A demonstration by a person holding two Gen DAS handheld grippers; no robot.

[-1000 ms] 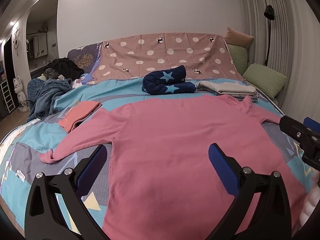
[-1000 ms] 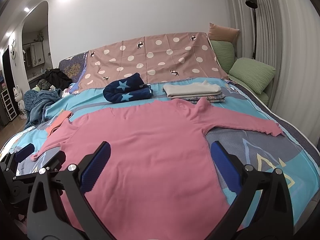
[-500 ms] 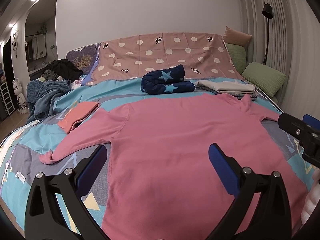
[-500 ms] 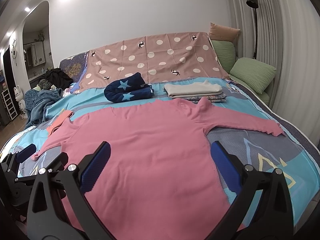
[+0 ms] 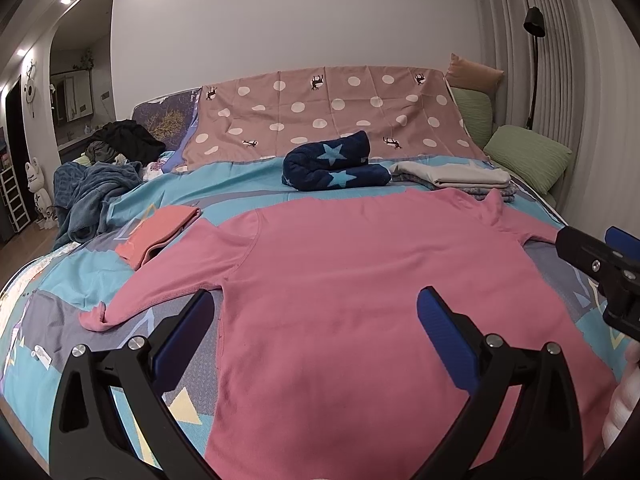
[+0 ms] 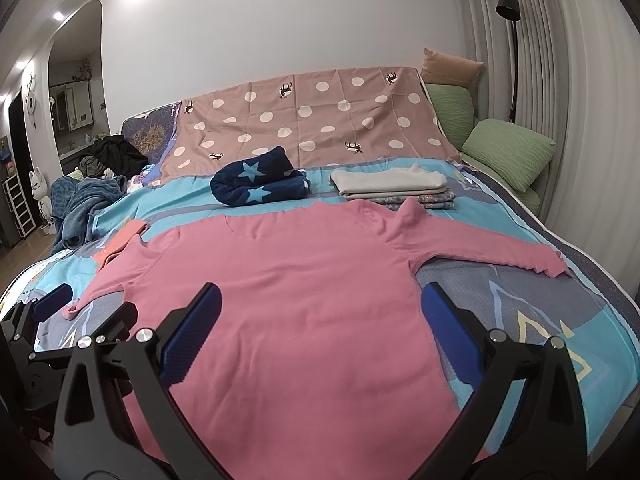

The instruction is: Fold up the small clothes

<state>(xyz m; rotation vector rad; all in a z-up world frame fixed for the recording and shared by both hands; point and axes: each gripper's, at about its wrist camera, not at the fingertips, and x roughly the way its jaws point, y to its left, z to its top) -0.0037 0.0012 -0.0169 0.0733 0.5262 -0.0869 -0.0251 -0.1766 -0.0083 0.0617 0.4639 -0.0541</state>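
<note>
- Both tongs hover above the near hem of the shirt (image 5: 360, 288), gaping wide and gripping nothing.
- Left tongs (image 5: 314, 322) hang over the shirt's left half; one blue pad (image 5: 184, 332) sits above the bedspread (image 5: 80, 272) just off the shirt's side edge, the other over pink cloth.
- Right tongs (image 6: 320, 330) hang over the shirt's right half; the right-hand pad (image 6: 450, 336) is above the bedspread just beyond the shirt's right edge.
- Each tool shows at the border of the other's view.
- Pink long-sleeved shirt lies flat in the middle of the bed, collar toward the headboard, both sleeves spread out sideways.
- Left cuff (image 5: 94, 316) is a little crumpled.
- Folded orange garment (image 5: 158, 232) rests just beside the left shoulder.
- Beyond the collar sit a navy star bundle (image 6: 260, 184) and a folded stack (image 6: 394, 188), side by side.
- Crumpled blue blanket (image 5: 88, 196) lies at the bed's far left edge.
- Green pillows (image 6: 508, 152) are at the far right.
</note>
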